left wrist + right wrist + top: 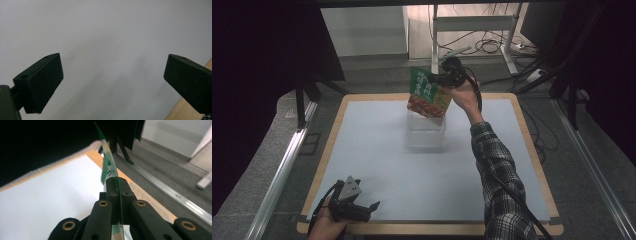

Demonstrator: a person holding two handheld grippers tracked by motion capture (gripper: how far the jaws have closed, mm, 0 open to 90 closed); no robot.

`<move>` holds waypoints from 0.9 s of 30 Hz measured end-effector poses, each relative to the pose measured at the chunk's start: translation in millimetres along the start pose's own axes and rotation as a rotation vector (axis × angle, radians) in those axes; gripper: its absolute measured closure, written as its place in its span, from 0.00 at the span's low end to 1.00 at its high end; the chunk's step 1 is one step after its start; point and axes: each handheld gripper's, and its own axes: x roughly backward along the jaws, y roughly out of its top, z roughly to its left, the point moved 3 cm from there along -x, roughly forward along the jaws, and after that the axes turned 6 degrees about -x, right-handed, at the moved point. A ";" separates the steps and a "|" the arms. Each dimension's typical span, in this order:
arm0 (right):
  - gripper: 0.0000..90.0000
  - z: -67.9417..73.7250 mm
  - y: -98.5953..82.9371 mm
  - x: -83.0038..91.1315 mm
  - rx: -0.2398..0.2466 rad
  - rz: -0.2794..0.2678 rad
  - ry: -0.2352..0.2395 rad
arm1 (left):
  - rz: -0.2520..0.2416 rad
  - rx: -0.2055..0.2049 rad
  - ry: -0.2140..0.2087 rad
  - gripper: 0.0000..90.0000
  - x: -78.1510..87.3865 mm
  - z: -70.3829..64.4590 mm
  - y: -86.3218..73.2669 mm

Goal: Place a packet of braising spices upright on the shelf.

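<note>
left claw [362,207] spread wide, low at the surface's [377,150] near edge | right claw [443,77] pinching green packet [428,93], held just above clear box [426,131] | box mid-surface

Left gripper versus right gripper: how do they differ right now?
The left gripper has its fingers spread wide with nothing between them; the right gripper is closed on a green snack packet. The left sits low at the near edge of the table; the right is raised at the far side, holding the packet above a clear container. Both are black and hand-held.
</note>
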 end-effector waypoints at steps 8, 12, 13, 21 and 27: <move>0.98 7.6 -5.5 -20.2 0.003 -0.001 -0.006 | 0.000 0.000 0.000 0.03 -0.2 -0.5 0.2; 0.96 7.1 -7.9 -22.8 -0.009 -0.008 -0.008 | 0.000 -0.002 0.001 0.03 -0.3 -0.9 0.2; 0.93 5.8 -8.7 -22.8 -0.014 -0.012 -0.007 | 0.000 -0.003 0.002 0.03 -0.3 -0.9 0.2; 0.66 9.7 -9.0 -16.9 0.022 -0.016 -0.031 | 0.010 -0.012 0.004 0.03 -0.3 -0.8 0.3; 0.51 12.8 -8.9 -13.2 0.027 -0.024 -0.044 | 0.009 -0.011 0.005 0.03 -0.2 -0.8 0.2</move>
